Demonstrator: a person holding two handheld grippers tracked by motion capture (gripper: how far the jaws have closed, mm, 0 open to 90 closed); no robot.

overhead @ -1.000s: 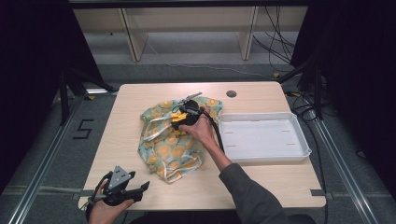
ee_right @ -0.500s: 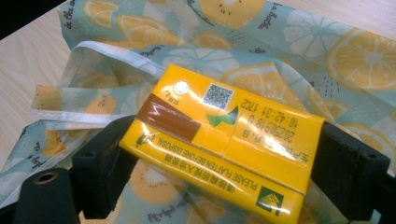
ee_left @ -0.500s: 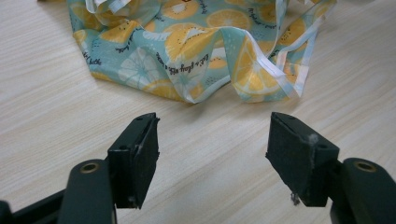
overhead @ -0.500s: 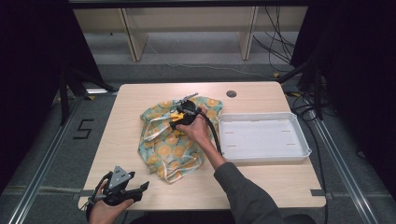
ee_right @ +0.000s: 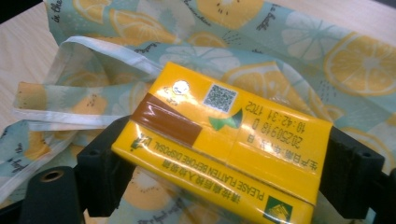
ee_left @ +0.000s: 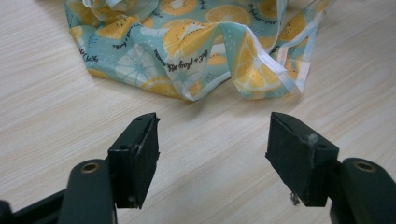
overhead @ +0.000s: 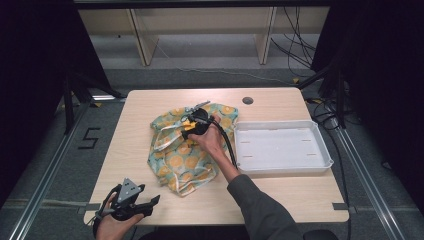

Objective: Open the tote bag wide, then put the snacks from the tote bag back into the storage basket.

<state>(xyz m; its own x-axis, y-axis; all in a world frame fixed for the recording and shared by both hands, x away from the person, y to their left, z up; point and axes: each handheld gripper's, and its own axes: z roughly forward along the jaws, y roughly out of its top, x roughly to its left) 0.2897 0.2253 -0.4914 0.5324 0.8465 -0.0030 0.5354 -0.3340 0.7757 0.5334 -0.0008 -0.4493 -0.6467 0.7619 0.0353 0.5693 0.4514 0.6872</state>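
left gripper [overhead: 150,202] jaws gape; right gripper [overhead: 187,126] jaws clamped.

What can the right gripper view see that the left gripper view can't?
The right gripper view alone shows a yellow drink carton with a brown stripe and a printed square code, clamped between the right gripper jaws above the cloth. The left gripper view alone shows the left gripper with its jaws wide apart and nothing between them, over bare light wooden table. Both show the teal cloth bag printed with orange and lemon slices, with its white-edged straps, lying on that table.
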